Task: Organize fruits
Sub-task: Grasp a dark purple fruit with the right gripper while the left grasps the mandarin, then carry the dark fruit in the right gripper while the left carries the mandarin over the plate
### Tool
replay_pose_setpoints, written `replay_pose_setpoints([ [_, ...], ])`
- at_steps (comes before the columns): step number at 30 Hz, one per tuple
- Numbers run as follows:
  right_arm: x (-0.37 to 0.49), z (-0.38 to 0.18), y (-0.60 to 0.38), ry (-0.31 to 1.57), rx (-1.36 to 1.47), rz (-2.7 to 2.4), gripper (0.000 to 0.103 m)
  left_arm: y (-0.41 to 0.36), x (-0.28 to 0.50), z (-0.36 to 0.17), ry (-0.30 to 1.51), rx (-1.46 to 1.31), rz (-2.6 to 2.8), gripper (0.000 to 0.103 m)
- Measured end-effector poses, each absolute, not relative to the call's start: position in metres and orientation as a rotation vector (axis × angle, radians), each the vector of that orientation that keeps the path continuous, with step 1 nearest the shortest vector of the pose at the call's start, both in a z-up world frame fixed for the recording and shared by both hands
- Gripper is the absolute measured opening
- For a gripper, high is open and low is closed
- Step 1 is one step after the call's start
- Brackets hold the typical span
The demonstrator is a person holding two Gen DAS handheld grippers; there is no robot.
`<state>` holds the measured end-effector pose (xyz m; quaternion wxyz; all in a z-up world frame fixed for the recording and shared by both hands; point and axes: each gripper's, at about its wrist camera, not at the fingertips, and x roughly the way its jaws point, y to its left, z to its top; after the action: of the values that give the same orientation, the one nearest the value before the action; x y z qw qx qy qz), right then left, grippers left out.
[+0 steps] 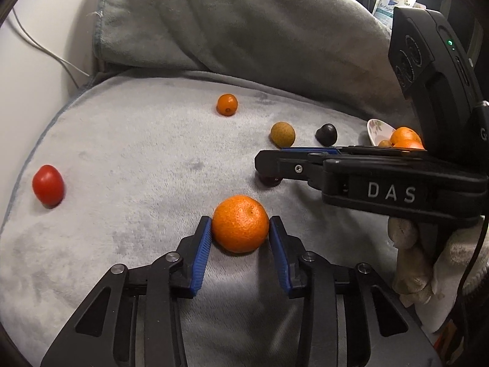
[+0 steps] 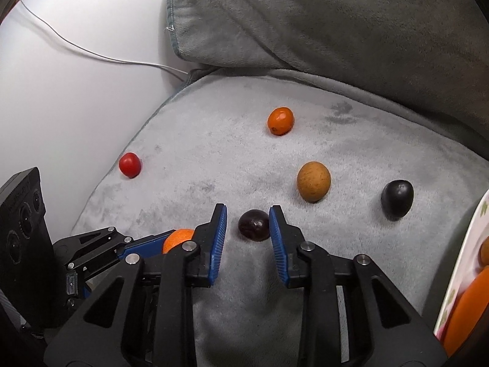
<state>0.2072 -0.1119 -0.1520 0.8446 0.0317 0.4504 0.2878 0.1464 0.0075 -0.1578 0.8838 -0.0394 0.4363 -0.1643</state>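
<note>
A mandarin [image 1: 240,223] lies on the grey plush cushion [image 1: 128,220] between the blue pads of my left gripper [image 1: 240,229], and both pads touch its sides. My right gripper [image 2: 248,223] straddles a small dark purple fruit [image 2: 253,224]. Its right pad [image 2: 276,238] touches the fruit, while a narrow gap shows at the left pad. In the left wrist view the right gripper [image 1: 269,165] comes in from the right, the dark fruit [image 1: 269,181] under its tip. In the right wrist view the mandarin [image 2: 178,238] peeks out at lower left.
Loose on the cushion are a red tomato [image 2: 130,165], a small orange fruit [image 2: 280,121], a brown round fruit [image 2: 314,181] and a black fruit [image 2: 397,198]. A flowered plate [image 1: 377,128] holding oranges sits at the right. A grey pillow [image 2: 321,18] lies behind, a white cable [image 2: 91,53] at left.
</note>
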Motion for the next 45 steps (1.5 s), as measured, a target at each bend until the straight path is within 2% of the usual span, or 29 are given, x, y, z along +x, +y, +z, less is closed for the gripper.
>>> replay_pose_setpoints([
  [15,0.205,-0.158,-0.109,0.952,0.007,0.580,0.025,0.010,0.147,-0.157,0.904,-0.096,-0.336,0.035],
  [25,0.187,-0.135,-0.126,0.893,0.043,0.582,0.025,0.015,0.134,-0.146,0.877,-0.126,-0.331,0.035],
  [45,0.124,-0.095,-0.218,0.739,0.109,0.506,0.025,-0.030,0.107,-0.119,0.813,-0.112,-0.417,0.035],
])
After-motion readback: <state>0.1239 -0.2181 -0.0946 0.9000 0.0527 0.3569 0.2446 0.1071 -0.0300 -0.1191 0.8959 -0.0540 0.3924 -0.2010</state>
